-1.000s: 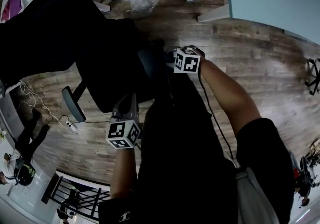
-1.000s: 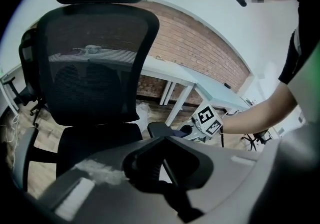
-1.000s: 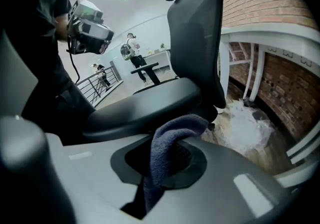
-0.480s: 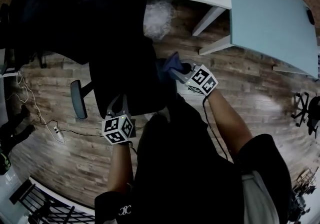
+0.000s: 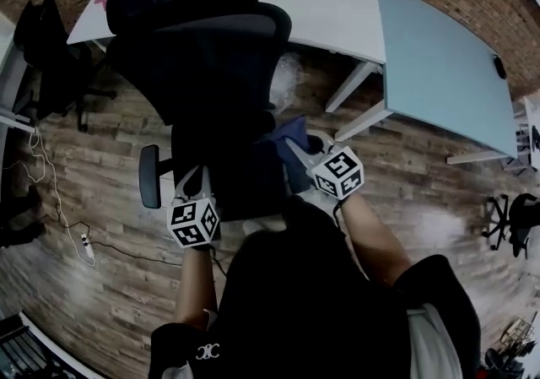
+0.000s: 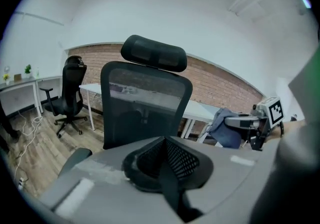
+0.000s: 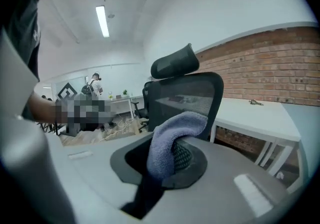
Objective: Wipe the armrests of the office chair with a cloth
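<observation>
Beside office chair (image 5: 207, 65) seat: my right tool (image 5: 294, 148) clamped on blue cloth (image 5: 285, 130), cloth draped over its jaws. My left tool (image 5: 192, 178) closed, empty, near armrest (image 5: 150, 176).

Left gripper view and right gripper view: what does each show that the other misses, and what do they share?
Only the left gripper view: the left gripper, shut on nothing, and the right gripper seen from outside. Only the right gripper view: the right gripper's own jaws pinching the cloth, a lit ceiling light, and a distant person. Both: the cloth, the office chair, the white desk and the brick wall.
</observation>
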The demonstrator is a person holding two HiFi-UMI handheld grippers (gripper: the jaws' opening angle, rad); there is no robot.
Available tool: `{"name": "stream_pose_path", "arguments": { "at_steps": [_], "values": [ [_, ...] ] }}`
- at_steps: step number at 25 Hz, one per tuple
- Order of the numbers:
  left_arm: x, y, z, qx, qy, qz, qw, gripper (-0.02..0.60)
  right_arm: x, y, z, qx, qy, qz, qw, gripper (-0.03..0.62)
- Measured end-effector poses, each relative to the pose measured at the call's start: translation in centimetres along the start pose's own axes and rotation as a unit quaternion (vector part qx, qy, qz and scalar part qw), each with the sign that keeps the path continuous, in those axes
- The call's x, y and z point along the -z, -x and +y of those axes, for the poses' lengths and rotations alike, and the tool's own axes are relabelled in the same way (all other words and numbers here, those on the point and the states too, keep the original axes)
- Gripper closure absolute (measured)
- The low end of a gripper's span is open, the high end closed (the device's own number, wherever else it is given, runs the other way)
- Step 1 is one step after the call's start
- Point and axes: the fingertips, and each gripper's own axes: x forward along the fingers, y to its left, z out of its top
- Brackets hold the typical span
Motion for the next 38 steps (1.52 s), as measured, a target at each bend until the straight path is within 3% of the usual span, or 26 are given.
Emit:
{"name": "stream_pose_path", "arguments": {
  "at_steps": [7,10,20,24,31,38],
  "values": [
    [-2.9,1.7,0.1,0.043,-0.023,-0.038,0.9981,0.575,-2.2,2.6,5.8,0.039,0.018,-0.029,0.999,0.554],
    [-3.7,2.6,-1.0,0.058,-0.031,-0.054,0.9964,0.576,-2.1,4.2,7.2,0.032,0.010,-0.039,0.999,0.554],
    [-1.7,6.5,-8.1,0.075,-0.062,-0.061,0.9934,0.575,-0.7,13.3,8.6,0.040,0.013,-0.083,0.996,0.554],
    [0.9,9.5,-12.0,0.068,-0.081,-0.062,0.9925,0.576,1.5,17.8,11.2,0.008,0.034,-0.079,0.996,0.553],
    [6.7,17.0,-17.9,0.035,-0.097,-0.084,0.9911,0.575,5.0,26.1,15.6,0.000,0.054,-0.107,0.993,0.553],
    [14.5,25.5,-20.7,-0.005,-0.048,-0.068,0.9966,0.576,8.8,31.4,21.5,-0.039,0.043,-0.109,0.992,0.553]
  ]
}}
